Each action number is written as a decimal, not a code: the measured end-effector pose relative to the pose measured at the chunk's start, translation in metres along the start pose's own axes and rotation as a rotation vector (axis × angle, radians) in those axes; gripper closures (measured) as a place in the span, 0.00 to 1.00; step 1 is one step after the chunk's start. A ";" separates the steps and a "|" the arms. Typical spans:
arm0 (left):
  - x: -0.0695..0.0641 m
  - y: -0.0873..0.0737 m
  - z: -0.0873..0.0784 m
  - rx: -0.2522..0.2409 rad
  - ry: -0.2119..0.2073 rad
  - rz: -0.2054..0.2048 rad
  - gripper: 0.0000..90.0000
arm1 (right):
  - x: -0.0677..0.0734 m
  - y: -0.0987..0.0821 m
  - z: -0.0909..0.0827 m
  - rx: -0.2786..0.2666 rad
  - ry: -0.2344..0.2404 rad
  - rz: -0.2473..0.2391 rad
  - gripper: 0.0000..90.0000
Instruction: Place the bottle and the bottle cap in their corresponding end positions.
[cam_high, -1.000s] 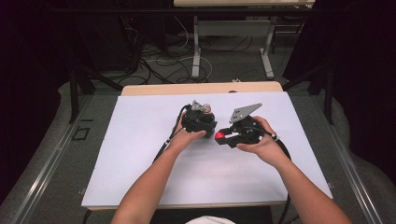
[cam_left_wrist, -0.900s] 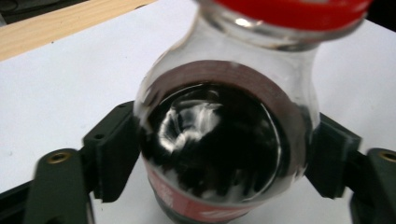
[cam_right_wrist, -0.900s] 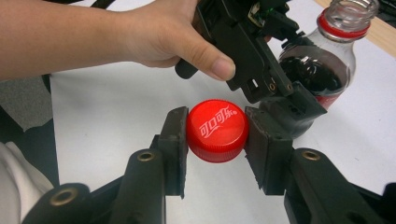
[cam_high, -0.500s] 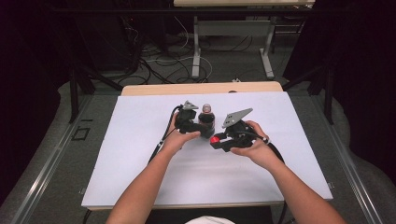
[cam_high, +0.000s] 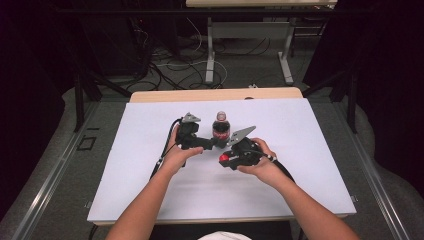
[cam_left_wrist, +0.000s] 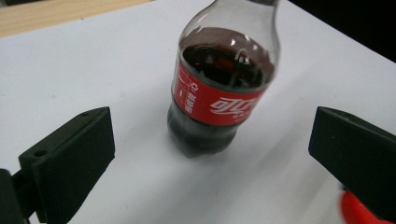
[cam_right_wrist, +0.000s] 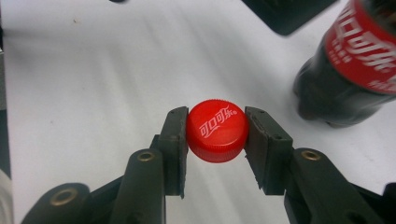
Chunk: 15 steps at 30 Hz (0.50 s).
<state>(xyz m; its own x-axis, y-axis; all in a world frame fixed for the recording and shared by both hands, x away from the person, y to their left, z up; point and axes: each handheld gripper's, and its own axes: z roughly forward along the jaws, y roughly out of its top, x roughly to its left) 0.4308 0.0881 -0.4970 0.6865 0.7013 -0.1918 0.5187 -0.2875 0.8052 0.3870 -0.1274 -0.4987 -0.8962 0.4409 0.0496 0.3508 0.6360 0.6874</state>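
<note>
- Bottle (cam_high: 220, 131): a small clear bottle of dark cola with a red label stands upright on the white table top (cam_high: 310, 165), near the middle and between the two grippers. Its neck is open, with no cap on it.
- Left gripper (cam_high: 204, 143): held in the person's left hand (cam_high: 176, 156), just left of the bottle. Its jaws have just been opening and now stand wide apart. In the left gripper view the bottle (cam_left_wrist: 219, 88) stands between and beyond the two pads (cam_left_wrist: 74, 158), clear of both, with bare table on each side of it.
- Right gripper (cam_high: 223, 159): held in the right hand (cam_high: 261, 162), in front of and slightly right of the bottle. Its jaws are clamped on a red cap (cam_right_wrist: 217, 129), one pad on each side of the rim. The cap's printed top faces the camera in the right gripper view, with the table behind it.
- In the right gripper view the bottle (cam_right_wrist: 350, 70) stands at the upper right, apart from the cap. A blurred black pad of the left gripper (cam_right_wrist: 285, 14) shows at the top edge.
- Surroundings: a strip of bare wooden table (cam_high: 200, 95) shows beyond the white top. Farther off, loose cables (cam_high: 170, 60) lie on the grey floor among the legs of another table (cam_high: 210, 50). Nothing else lies on the white top around the bottle.
</note>
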 end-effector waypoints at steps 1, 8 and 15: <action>-0.001 -0.002 -0.004 -0.005 -0.001 0.013 0.01 | 0.001 -0.001 0.004 0.006 0.006 0.001 0.68; -0.005 -0.017 -0.027 -0.033 -0.015 0.009 0.01 | 0.001 -0.006 0.026 0.054 0.012 -0.018 0.68; -0.003 -0.026 -0.039 -0.048 -0.007 -0.018 0.01 | 0.006 -0.011 0.040 0.122 0.021 -0.012 0.68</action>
<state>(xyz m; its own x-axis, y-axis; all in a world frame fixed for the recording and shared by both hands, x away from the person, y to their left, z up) 0.3955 0.1187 -0.4957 0.6810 0.7016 -0.2100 0.5056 -0.2430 0.8278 0.3885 -0.1069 -0.5348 -0.9057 0.4199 0.0581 0.3692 0.7139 0.5950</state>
